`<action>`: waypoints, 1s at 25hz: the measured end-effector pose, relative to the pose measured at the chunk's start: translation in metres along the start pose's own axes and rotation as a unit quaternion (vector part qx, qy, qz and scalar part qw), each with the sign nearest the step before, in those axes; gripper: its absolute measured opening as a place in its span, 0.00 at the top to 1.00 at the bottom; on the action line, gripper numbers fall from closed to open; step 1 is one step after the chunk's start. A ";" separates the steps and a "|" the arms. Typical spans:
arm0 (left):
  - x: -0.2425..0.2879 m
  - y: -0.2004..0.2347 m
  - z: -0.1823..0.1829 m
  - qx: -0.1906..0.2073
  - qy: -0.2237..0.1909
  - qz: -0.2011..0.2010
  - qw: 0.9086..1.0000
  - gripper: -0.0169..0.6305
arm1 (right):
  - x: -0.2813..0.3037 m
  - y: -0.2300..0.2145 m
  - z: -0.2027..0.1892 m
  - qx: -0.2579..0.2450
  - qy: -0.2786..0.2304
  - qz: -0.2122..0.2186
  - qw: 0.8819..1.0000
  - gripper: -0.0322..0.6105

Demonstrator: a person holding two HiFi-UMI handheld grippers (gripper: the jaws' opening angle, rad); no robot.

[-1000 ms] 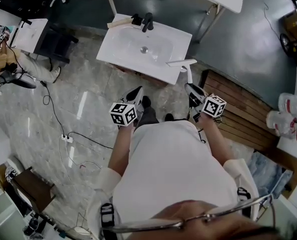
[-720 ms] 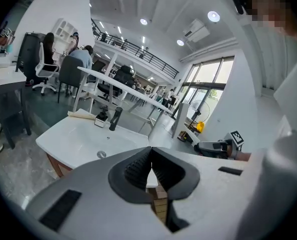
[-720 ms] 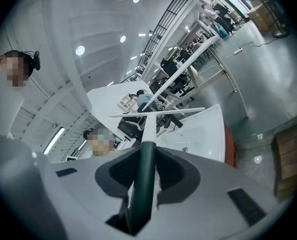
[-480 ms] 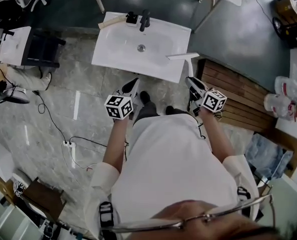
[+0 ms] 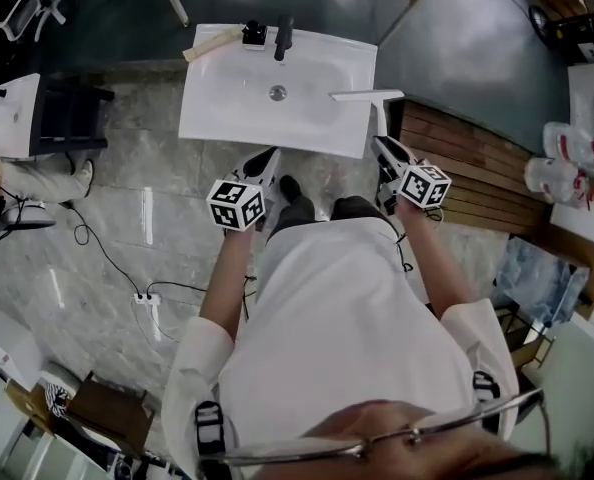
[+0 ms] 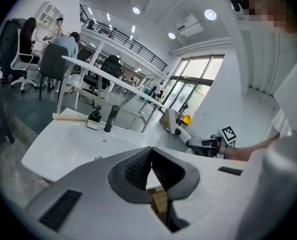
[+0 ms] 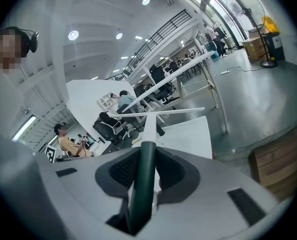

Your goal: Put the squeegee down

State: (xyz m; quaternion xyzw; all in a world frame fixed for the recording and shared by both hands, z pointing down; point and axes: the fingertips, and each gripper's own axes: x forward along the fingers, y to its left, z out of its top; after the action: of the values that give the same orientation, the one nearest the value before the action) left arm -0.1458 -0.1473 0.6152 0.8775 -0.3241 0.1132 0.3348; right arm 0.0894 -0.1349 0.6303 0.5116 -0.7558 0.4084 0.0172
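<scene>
The squeegee has a dark green handle and a long white blade. My right gripper is shut on the handle, and the blade juts out ahead of it. In the head view the blade hangs over the right edge of the white sink, with my right gripper just off the sink's front right corner. At the sink's front edge my left gripper is shut with nothing in it; its pads meet at the tips.
A black faucet, a small dispenser and a wooden stick sit on the sink's back rim. A slatted wooden platform lies on the floor at the right. A cable and power strip lie at the left.
Both grippers have come closer to the sink. The squeegee blade has moved from the sink's front right corner to farther in over its right edge.
</scene>
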 end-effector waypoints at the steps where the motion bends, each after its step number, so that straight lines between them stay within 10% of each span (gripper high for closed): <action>1: 0.001 0.000 0.001 0.002 0.002 -0.005 1.000 0.97 | 0.002 -0.001 0.000 -0.001 0.000 -0.006 1.000 0.79; 25: 0.024 -0.004 0.012 -0.027 -0.011 0.021 0.999 0.97 | 0.055 -0.052 0.018 -0.032 0.026 -0.072 0.997 0.79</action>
State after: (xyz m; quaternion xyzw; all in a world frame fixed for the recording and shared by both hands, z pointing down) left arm -0.1256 -0.1648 0.6142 0.8623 -0.3490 0.1023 0.3524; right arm 0.1109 -0.1956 0.6741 0.5529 -0.7291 0.3950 0.0818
